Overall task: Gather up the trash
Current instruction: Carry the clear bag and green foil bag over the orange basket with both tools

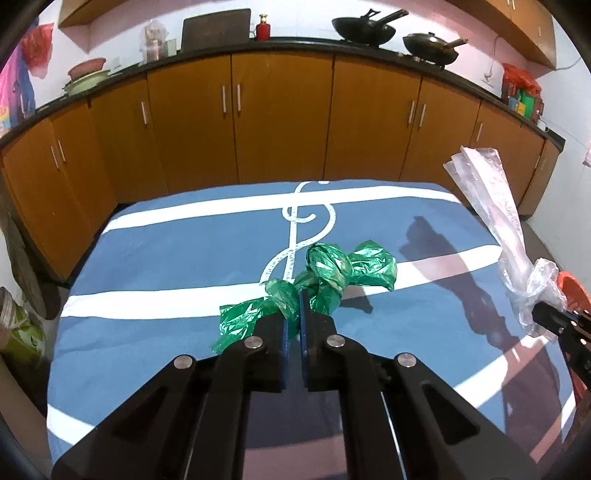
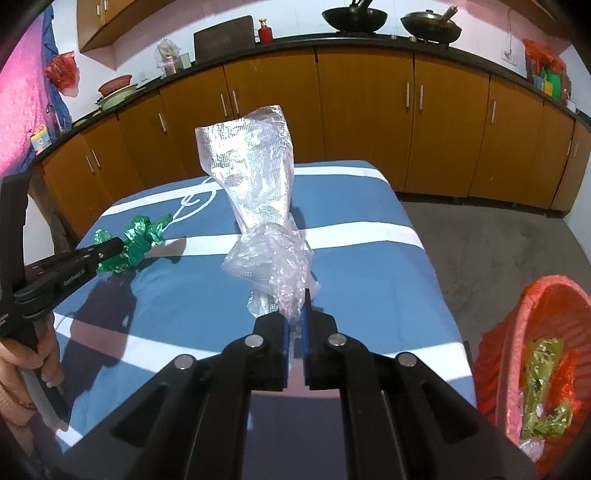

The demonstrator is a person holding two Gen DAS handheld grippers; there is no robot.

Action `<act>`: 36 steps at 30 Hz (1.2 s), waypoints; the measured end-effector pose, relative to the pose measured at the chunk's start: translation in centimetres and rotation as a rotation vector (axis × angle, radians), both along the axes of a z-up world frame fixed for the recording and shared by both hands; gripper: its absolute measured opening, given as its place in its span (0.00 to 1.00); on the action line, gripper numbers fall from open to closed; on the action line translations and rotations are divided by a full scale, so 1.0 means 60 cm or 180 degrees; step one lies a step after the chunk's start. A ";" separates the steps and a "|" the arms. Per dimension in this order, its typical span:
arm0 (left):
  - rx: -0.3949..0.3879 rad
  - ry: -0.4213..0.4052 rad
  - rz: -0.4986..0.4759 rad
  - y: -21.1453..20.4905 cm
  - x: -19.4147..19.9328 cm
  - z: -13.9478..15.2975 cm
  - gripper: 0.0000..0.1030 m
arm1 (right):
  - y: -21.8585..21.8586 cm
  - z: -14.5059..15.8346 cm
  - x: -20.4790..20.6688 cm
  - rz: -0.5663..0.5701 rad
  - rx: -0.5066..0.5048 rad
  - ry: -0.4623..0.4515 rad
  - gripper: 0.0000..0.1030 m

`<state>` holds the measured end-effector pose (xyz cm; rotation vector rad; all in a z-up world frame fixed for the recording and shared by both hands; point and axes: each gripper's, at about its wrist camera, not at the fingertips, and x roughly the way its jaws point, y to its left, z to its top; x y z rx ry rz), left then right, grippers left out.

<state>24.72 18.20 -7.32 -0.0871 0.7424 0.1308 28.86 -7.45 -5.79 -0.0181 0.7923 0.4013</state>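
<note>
**Left gripper** point(image 1: 293, 310): black linkage arms w/ blue pads. Fingers point(image 1: 283, 334) nearly closed, pinching a fold of the green plastic bag point(image 1: 325, 275). Bag matl: thin glossy film, crumpled and twisted into knotted lumps. Long axis runs approx. near-left to far-right across the desk point(image 1: 147, 258) in the left wrist view; one loose tail spreads flat left of the fingers, the bulkier knotted end lies beyond the tips toward the desk's middle. Whether the bag rests on the cloth or is lifted just clear of it: cannot tell.

**Right gripper** point(image 2: 295, 314): same build. Fingers point(image 2: 284, 339) narrow, clamped on the scrunched neck of the clear plastic wrapper point(image 2: 255, 184). Wrapper matl: transparent film w/ fine grid/bubble texture, silvery where light hits. Shape: gathered and wrinkled at the grip, flaring to a flat, roughly rectangular top. Long axis approx. upright, pointing up and away from the fingers, well above the desk.

**Desk cover**: blue cloth, smooth, w/ white stripes and a white treble-clef motif point(image 1: 295, 236).

**Trash basket** point(image 2: 517, 332): orange-red plastic, slatted wall, on the floor just beside the desk's right edge in the right wrist view. Contents: crinkled yellow-green foil scrap point(image 2: 543, 384).

**Bkgd**: orange-brown wood cabinets point(image 1: 280, 110) w/ metal bar handles, dark countertop, two black woks point(image 1: 364, 29).
</note>
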 end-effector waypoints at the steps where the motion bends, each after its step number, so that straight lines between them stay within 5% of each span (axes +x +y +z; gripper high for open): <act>1: -0.0012 -0.0005 0.0005 -0.001 -0.004 0.003 0.05 | -0.003 0.004 -0.007 -0.0005 0.0008 -0.0011 0.07; 36: -0.0090 -0.0213 -0.0569 -0.191 -0.085 0.071 0.05 | -0.136 0.082 -0.130 -0.0445 0.0046 -0.0192 0.07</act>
